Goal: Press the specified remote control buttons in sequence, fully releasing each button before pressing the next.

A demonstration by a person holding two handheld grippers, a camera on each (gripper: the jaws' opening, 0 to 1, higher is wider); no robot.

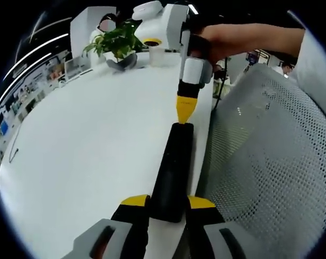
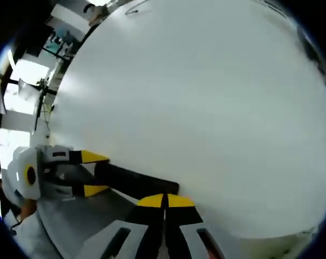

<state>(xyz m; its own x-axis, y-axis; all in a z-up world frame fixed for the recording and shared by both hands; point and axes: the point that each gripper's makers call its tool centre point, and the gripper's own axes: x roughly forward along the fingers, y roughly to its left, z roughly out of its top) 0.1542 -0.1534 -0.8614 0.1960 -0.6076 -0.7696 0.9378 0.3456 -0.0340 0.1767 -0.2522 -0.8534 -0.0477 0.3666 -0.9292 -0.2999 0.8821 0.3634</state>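
Remote (image 1: 172,175) on table (image 1: 87,162) edge, w/ plant (image 1: 117,43) at far end.

left gripper (image 1: 168,204) jaws clamped either side of a black bar, right gripper (image 2: 165,200) jaws closed together, tip pointing down, hand (image 1: 228,40) gripping it

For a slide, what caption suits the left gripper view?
Left gripper clamps a black remote on the white table while the right gripper presses its far end.

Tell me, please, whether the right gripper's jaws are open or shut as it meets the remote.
Shut. In the right gripper view the right gripper shows its yellow tips together with no gap, at the end of the black remote, which the left gripper clamps.
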